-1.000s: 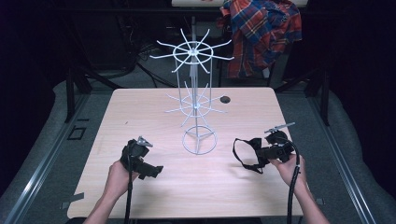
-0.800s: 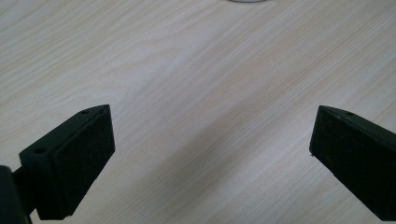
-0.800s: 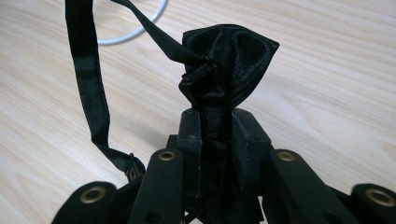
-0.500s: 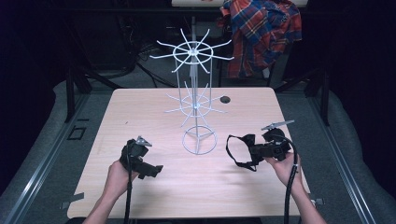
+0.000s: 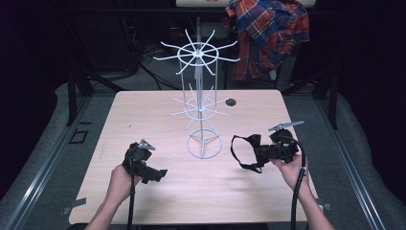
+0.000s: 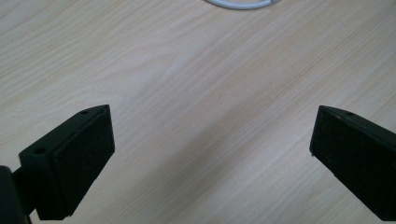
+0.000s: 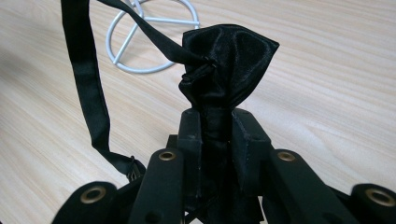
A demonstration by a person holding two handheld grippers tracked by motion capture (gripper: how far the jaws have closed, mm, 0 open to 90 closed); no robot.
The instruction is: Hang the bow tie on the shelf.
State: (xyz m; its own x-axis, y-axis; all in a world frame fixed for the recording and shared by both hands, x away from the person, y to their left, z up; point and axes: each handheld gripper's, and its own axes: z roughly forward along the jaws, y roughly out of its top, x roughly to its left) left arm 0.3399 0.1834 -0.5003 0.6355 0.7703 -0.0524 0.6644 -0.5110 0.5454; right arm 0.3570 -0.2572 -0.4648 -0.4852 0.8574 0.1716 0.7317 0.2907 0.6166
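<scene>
While the right gripper [image 5: 262, 152] hangs just above the table [image 5: 143, 110] at the right, the wire rack [image 5: 201, 108] that its load seems meant for stands to its left and a little farther off, near the middle of the table. That is the relation that counts: the rack's hooks fan out well above the gripper, so I judge the move will have to go up and leftward, not only across.

Its jaws are clamped tight on a black bow tie [image 7: 227, 65], pinching it at the lower end so the puffed bow stands up past the fingertips in the right gripper view. A black strap [image 5: 238, 153] runs from the knot in a slack loop that hangs on the rack's side of the gripper, its long way roughly upright. The strap is close to the rack's ring base [image 7: 152, 35] but not touching it, as far as I can tell.

Over at the near left, the left gripper [image 6: 212, 158] is spread wide with nothing between its pads, only bare wood below. It lies about as far from the rack as the other, but empty, so the right hand [image 5: 289, 167] is the one placed to hang the tie.
</scene>
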